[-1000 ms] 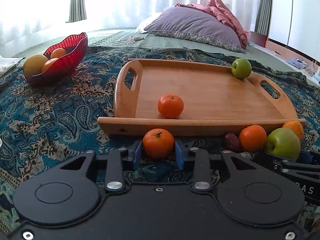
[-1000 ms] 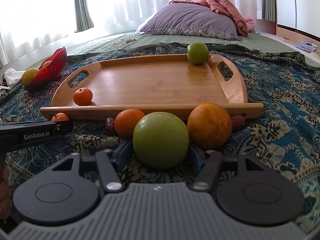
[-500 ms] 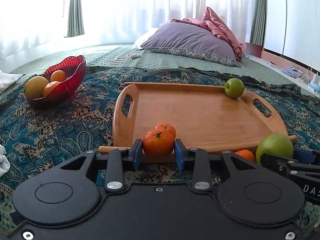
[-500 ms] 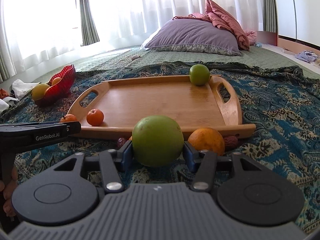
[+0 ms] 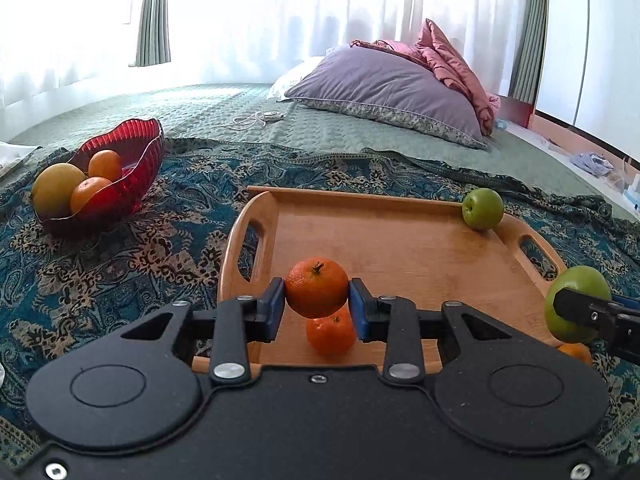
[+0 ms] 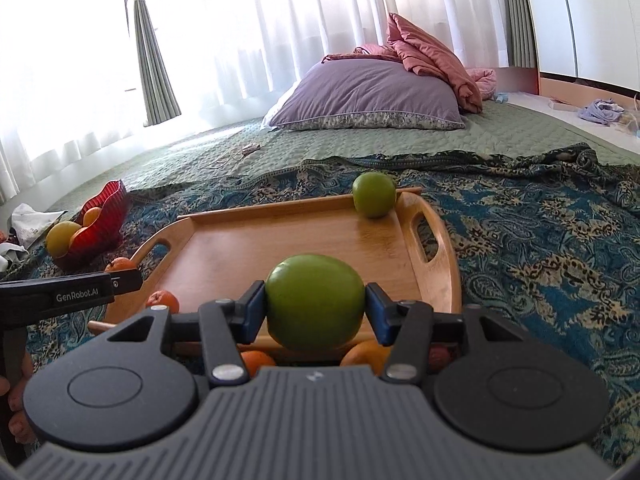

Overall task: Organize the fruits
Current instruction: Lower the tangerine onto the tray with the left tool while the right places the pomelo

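Note:
My left gripper [image 5: 317, 308] is shut on a mandarin [image 5: 316, 286] and holds it above the near left part of the wooden tray [image 5: 400, 248]. A second mandarin [image 5: 331, 334] lies on the tray right below it. A small green apple [image 5: 482, 208] sits in the tray's far right corner. My right gripper [image 6: 315, 312] is shut on a large green apple [image 6: 315, 306], lifted above the tray's near edge [image 6: 280, 248]; it shows at the right of the left wrist view [image 5: 576, 300]. Oranges [image 6: 366, 354] lie on the cloth under it.
A red glass bowl [image 5: 120, 168] with oranges and a yellow fruit stands at the left on the patterned blue cloth [image 5: 120, 260]. A purple pillow [image 5: 384, 92] and pink bedding lie behind on the green quilt. A dark date [image 6: 440, 358] lies by the tray's near edge.
Both grippers have lifted their fruit off the cloth and moved up and forward over the tray's near edge. The left mandarin now hangs above the one on the tray.

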The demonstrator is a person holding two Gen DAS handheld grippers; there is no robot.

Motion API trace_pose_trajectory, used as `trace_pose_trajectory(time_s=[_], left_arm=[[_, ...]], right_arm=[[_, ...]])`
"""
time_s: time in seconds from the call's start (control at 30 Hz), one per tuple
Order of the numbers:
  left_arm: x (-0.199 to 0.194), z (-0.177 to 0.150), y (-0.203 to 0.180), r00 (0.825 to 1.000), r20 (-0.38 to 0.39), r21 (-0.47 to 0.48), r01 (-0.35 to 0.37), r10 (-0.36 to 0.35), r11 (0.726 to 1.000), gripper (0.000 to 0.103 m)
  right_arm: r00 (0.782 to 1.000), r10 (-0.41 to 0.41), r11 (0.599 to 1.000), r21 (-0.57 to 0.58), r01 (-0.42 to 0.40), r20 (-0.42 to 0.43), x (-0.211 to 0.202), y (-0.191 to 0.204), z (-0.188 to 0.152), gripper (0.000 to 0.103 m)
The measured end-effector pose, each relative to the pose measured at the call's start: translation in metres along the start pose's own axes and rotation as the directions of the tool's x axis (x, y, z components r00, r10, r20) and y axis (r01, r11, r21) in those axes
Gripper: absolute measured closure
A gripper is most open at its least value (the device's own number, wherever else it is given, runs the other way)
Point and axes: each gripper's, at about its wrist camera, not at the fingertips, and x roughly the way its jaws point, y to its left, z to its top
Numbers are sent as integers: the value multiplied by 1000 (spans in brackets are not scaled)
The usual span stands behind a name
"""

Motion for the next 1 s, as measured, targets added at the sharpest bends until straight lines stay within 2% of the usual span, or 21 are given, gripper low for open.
trace_pose_trajectory(time_s=[0.23, 0.43, 1.0], left_arm=[[24, 8, 4, 999, -38, -10, -10, 9, 1000, 70], [40, 7, 6, 997, -69, -20, -23, 22, 1000, 70], [56, 3, 1, 995, -94, -9, -18, 17, 1000, 70]], right_arm=[[999, -9, 1000, 5, 9, -33, 35, -12, 17, 47], [998, 10, 999, 32, -8, -65, 56, -18, 16, 47], [994, -13, 1000, 12, 14, -108, 71, -16, 4, 47]])
